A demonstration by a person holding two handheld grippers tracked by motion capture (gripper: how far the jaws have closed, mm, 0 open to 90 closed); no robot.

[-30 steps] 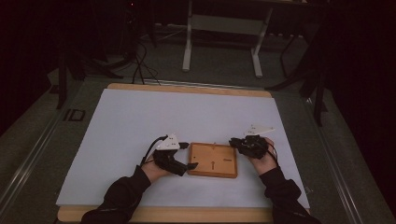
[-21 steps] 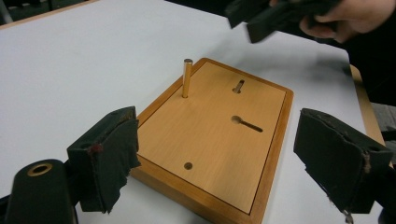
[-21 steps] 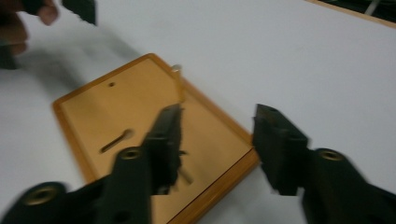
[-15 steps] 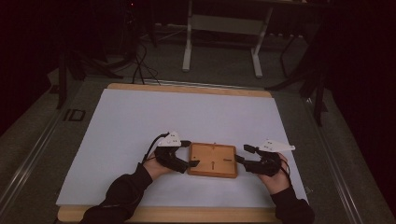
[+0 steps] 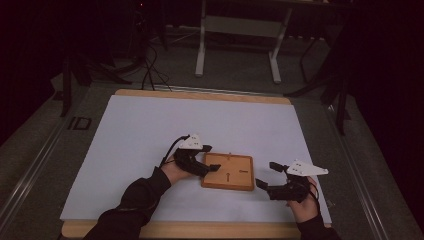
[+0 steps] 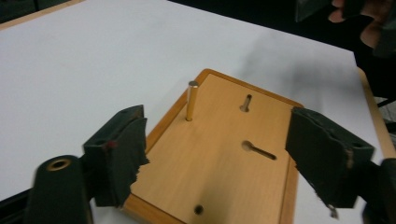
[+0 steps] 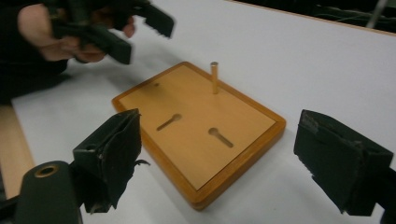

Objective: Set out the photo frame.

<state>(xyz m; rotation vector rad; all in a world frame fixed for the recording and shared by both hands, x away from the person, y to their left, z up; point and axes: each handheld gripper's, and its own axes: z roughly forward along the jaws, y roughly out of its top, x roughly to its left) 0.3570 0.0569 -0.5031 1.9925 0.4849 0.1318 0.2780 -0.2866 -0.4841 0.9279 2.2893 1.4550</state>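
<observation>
A wooden board (image 5: 228, 171) with a raised rim lies flat on the white table sheet (image 5: 150, 130). It has two keyhole slots (image 7: 219, 136), and a brass pin (image 6: 192, 100) stands upright near one long edge. My left gripper (image 5: 212, 158) hovers at the board's left end. Its jaws have just been closing a little but stand wide, the board's end (image 6: 219, 154) below and between them, untouched. My right gripper (image 5: 266, 174) hangs off the board's right end; its jaws have just been opening, with nothing gripped. The right gripper view shows the pin (image 7: 214, 77) and the left gripper (image 7: 116, 32) beyond.
The table's wooden front edge (image 5: 200, 230) runs close below both forearms. A white metal frame (image 5: 235, 25) stands on the floor behind the table. The person's right hand (image 6: 359, 18) shows at the top right of the left gripper view.
My right gripper has left the board's far right corner, moved right and toward the table's front edge, and opened its jaws. The left gripper and the board have hardly moved.
</observation>
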